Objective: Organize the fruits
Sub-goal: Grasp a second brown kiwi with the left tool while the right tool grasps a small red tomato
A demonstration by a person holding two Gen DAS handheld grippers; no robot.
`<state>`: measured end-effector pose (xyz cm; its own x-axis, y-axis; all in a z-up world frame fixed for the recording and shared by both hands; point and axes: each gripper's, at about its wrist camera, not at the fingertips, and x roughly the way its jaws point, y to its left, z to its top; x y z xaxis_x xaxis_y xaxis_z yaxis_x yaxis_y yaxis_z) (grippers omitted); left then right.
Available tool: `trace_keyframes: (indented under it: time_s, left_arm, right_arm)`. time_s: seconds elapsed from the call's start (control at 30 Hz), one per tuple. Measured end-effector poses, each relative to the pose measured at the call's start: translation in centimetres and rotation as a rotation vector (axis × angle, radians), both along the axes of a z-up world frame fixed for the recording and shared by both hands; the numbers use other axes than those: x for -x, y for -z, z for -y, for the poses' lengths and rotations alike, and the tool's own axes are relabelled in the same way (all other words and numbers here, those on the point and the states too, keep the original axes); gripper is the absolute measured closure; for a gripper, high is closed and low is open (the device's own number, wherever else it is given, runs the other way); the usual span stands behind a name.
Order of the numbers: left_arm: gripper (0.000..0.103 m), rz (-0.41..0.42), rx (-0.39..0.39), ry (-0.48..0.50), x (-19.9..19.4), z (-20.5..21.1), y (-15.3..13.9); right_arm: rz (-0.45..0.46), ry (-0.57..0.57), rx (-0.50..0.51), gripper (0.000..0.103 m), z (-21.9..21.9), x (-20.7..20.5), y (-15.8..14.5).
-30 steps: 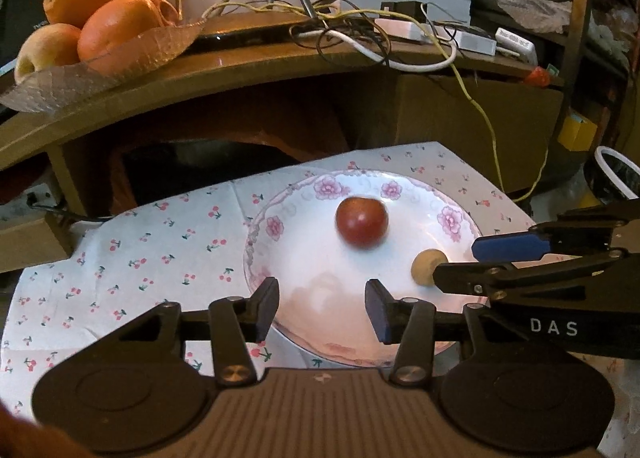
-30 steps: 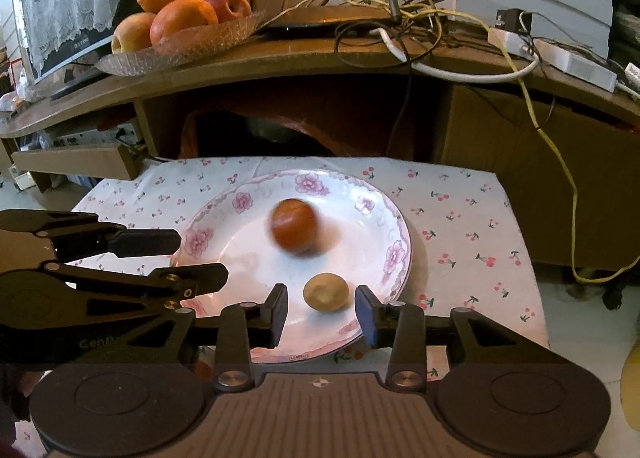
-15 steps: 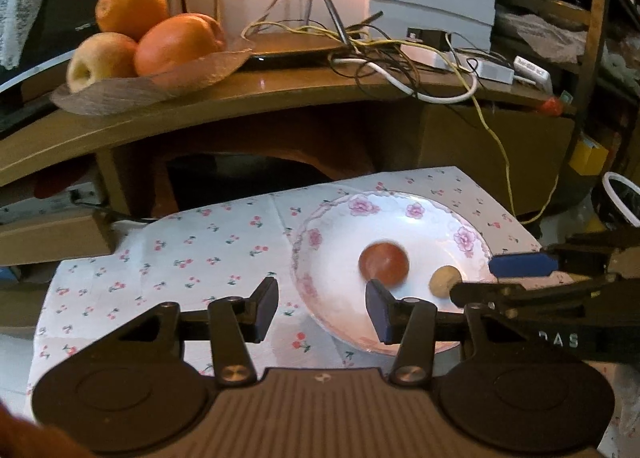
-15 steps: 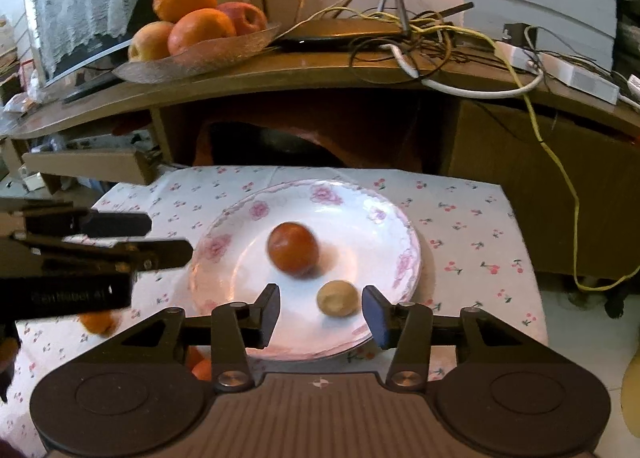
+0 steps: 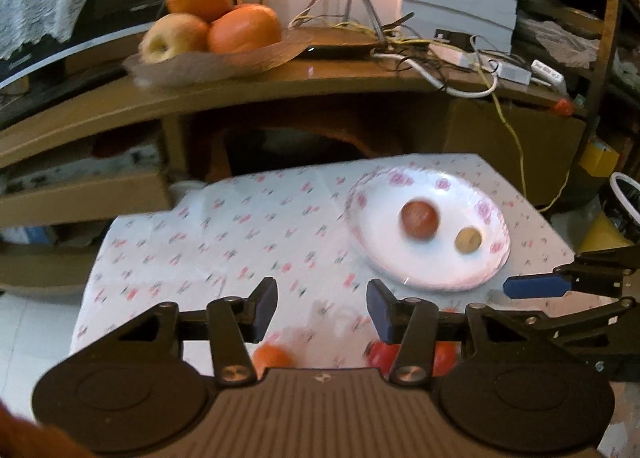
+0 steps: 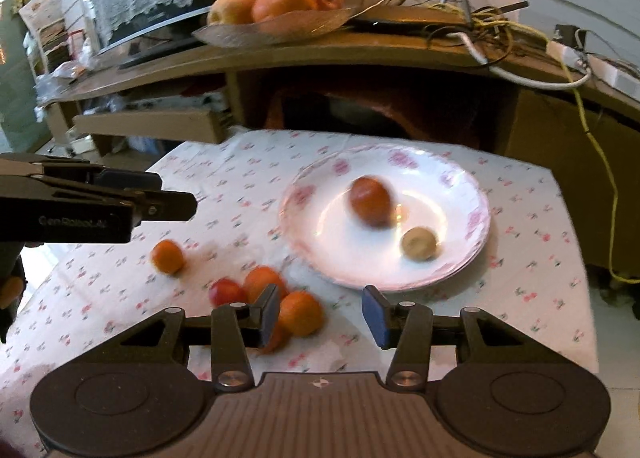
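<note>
Right wrist: right gripper [image 6: 319, 312] jaws apart, empty, just opened wider | left gripper [image 5: 322, 310] parted, empty | red fruit [image 6: 370, 200], tan fruit [image 6: 418, 244] on plate [image 6: 460, 193] | oranges [image 6: 301, 313] loose on cloth [image 6: 532, 258]

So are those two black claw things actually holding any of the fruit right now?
No. The left gripper and the right gripper both have their fingers apart with nothing between them. Two fruits lie on the plate.
</note>
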<state>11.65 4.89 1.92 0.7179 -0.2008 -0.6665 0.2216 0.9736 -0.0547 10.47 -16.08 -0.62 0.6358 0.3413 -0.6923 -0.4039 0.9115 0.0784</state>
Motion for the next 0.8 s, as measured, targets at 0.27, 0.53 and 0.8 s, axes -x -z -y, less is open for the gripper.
trace_keyframes:
  time_s: [0.27,0.53,0.8]
  left_arm:
    - [0.049,-0.049,-0.029,-0.017,2.5,-2.4,1.5]
    - [0.048,-0.069,-0.056,0.045,3.0,-2.1,2.8]
    - [0.048,-0.087,-0.098,0.199,3.9,0.3,4.2]
  right_arm:
    - [-0.037,-0.066,0.011,0.056,-2.1,1.9,1.2]
    - [-0.068,-0.081,0.031,0.056,-3.4,1.4,2.9]
    - [-0.079,-0.092,0.040,0.064,-3.9,0.6,3.9]
